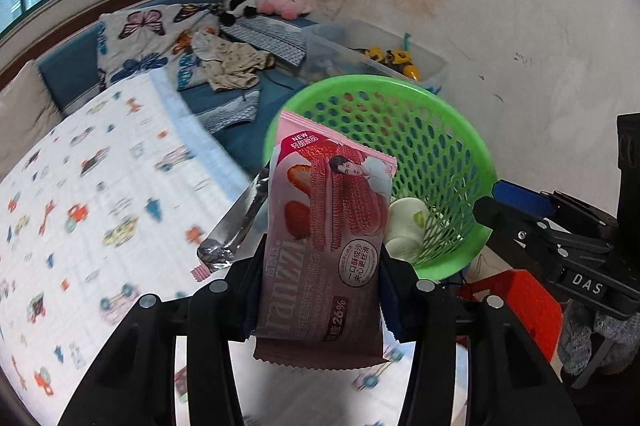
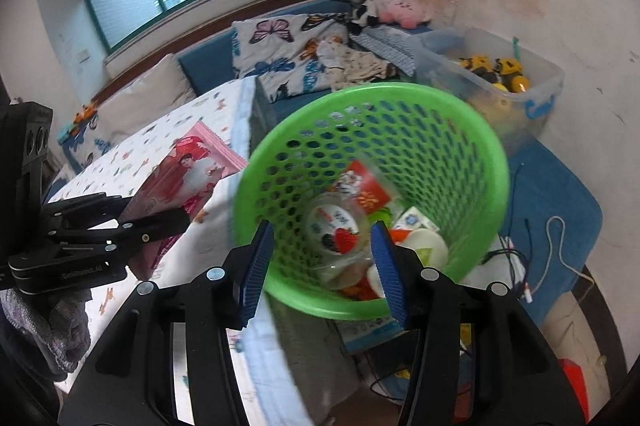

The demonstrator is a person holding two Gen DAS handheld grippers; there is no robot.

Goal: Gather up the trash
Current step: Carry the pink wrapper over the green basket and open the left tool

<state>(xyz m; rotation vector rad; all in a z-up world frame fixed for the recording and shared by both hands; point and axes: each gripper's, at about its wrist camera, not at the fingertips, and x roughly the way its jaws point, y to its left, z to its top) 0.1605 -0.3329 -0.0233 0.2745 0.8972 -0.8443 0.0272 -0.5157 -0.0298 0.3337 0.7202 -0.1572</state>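
Held item: a pink, crinkly plastic strawberry-wafer snack wrapper (image 1: 324,238) stands upright at the centre of the left wrist view, its lower half pinched between the jaws of the left gripper (image 1: 320,290).
Left jaws: clamped on the wrapper across its width.
Right jaws: the right gripper (image 2: 324,266) shows blue pads set apart at lower centre of its own view, nothing between them; though the gap looks wide, this seems to be about as closed as they go.
Bin: a round green perforated plastic basket (image 1: 452,129) sits right of centre in the left view, just behind the wrapper.
Handling: the wrapper looks light, thin and slippery, and it flexes easily; a firm pinch across the flat middle, away from the serrated ends, should keep it from sliding out.
Loose flap: a silver foil strip (image 1: 236,222) hangs off the wrapper's left side and could snag on the rim.
Left view only: the wrapper's printed face and the grip on it.
Right view only: the basket's contents, a heap of cups and packets (image 2: 344,234), blurred, and the wrapper seen edge-on at left centre.
Surface: a white patterned bed sheet (image 1: 100,185) fills the lower left.
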